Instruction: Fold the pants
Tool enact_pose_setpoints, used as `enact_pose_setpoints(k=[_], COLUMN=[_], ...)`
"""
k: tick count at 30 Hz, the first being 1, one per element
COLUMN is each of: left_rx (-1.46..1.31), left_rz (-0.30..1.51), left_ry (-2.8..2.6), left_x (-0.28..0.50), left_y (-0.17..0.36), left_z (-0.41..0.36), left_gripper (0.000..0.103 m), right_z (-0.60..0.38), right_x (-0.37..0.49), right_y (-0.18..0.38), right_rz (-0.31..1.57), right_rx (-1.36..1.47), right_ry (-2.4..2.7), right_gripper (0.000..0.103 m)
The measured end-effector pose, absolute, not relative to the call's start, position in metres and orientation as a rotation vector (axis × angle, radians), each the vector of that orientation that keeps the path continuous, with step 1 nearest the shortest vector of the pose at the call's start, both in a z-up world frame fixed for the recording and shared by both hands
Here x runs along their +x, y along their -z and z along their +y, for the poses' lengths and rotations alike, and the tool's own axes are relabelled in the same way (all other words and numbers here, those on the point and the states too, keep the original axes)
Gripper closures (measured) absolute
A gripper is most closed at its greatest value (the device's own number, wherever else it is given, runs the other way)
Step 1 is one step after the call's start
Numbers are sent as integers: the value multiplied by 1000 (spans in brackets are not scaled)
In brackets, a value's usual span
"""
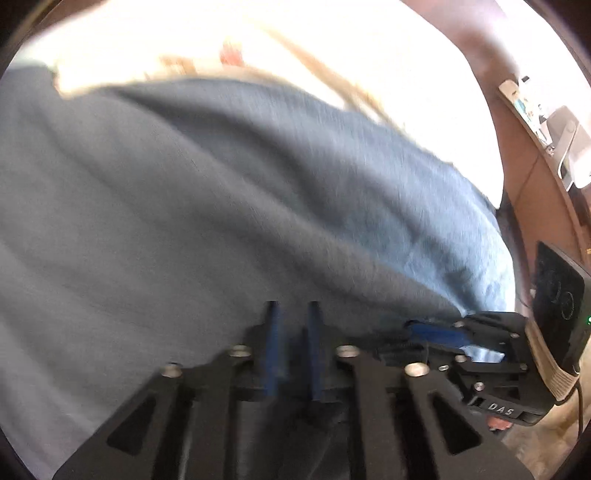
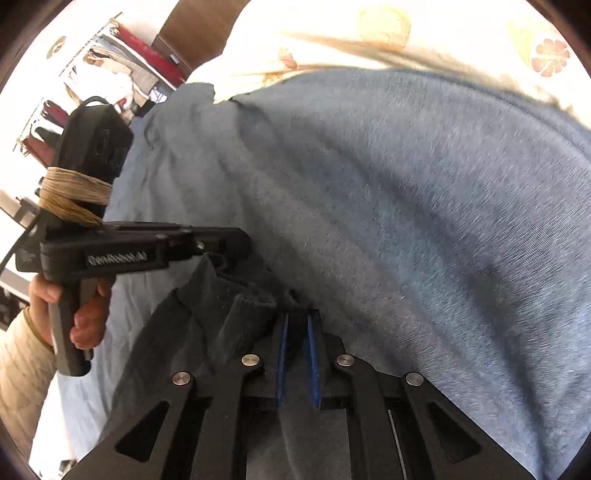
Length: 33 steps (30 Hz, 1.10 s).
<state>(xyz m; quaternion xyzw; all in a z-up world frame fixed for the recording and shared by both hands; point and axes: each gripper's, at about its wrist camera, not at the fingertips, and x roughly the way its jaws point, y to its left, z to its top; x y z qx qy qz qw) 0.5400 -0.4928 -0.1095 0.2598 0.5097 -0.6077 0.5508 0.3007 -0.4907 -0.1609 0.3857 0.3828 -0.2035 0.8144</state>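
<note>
Blue-grey pants [image 1: 221, 192] fill most of both views, lifted and stretched over a floral bedspread [image 1: 258, 40]. My left gripper [image 1: 293, 310] is shut on an edge of the pants; it also shows from the side in the right wrist view [image 2: 236, 243], pinching the fabric. My right gripper [image 2: 298, 317] is shut on a bunched dark hem of the pants [image 2: 406, 206]; it shows at the lower right of the left wrist view [image 1: 443, 334], close beside the left gripper. The image is motion-blurred.
The bedspread [image 2: 369, 33] with orange flowers lies behind the pants. A brown wall and a shelf with white items [image 1: 554, 140] are at the right. A clothes rack [image 2: 110, 66] stands at the upper left. A hand [image 2: 85, 317] holds the left gripper's handle.
</note>
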Motion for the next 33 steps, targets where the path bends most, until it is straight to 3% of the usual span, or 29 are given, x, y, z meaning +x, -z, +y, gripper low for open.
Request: enact_pose_setpoints(k=[2, 8, 13, 22, 23, 24, 26, 33], left_rx=[621, 706, 743, 703, 698, 698, 693, 706], left_rz=[1137, 1155, 1250, 1385, 1378, 1359, 1301, 1262], left_ry=[1431, 1498, 1484, 1479, 1472, 1462, 1453, 1427], left_x=[543, 529, 525, 534, 533, 529, 529, 522], left_y=[90, 73, 95, 121, 120, 118, 111, 117], left_z=[-484, -450, -440, -431, -428, -429, -429, -441], left_gripper=[63, 63, 76, 77, 89, 95, 95, 95], right_z=[-489, -487, -478, -480, -480, -481, -482, -481], right_x=[297, 286, 289, 300, 301, 302, 302, 295], right_y=[150, 128, 132, 149, 151, 152, 154, 143], right_rz=[812, 751, 725, 746, 750, 750, 751, 714], right_rx=[753, 765, 834, 914, 917, 923, 928, 900], right_ry=[496, 492, 415, 403, 404, 400, 407, 460], right_gripper=[81, 81, 81, 81, 81, 81, 91, 94])
